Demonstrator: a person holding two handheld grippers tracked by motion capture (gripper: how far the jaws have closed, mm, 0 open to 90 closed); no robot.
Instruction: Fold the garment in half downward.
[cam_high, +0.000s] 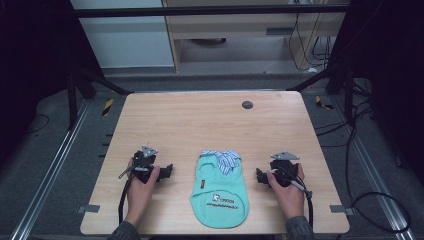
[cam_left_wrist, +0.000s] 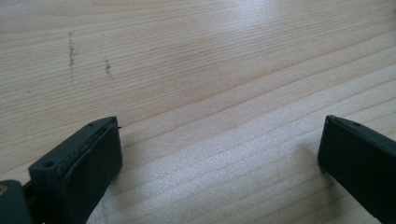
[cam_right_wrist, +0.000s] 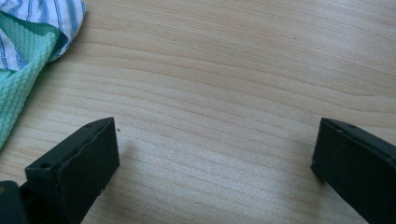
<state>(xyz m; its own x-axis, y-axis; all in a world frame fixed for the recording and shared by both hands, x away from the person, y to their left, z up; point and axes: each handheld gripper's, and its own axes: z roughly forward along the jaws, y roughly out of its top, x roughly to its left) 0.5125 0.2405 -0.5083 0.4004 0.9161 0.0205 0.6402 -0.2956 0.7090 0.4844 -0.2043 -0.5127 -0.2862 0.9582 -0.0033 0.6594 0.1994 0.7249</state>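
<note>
High view: knitted mint vest (cam_high: 220, 192) (striped collar) flat between two wide-open, empty pairs of fingers.

Lab recording rig, wooden bench (cam_high: 190, 120) inside black metal frame (cam_high: 210, 10), floor rails (cam_high: 55, 160), loose cables (cam_high: 310, 50) at 1 o'clock, grey carpet (cam_high: 35, 150)

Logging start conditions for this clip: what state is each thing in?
Green pet shirt: spread flat on the table, striped collar at the far end, untouched.
Left gripper: open, empty, beside the shirt.
Right gripper: open, empty, beside the shirt.
</note>
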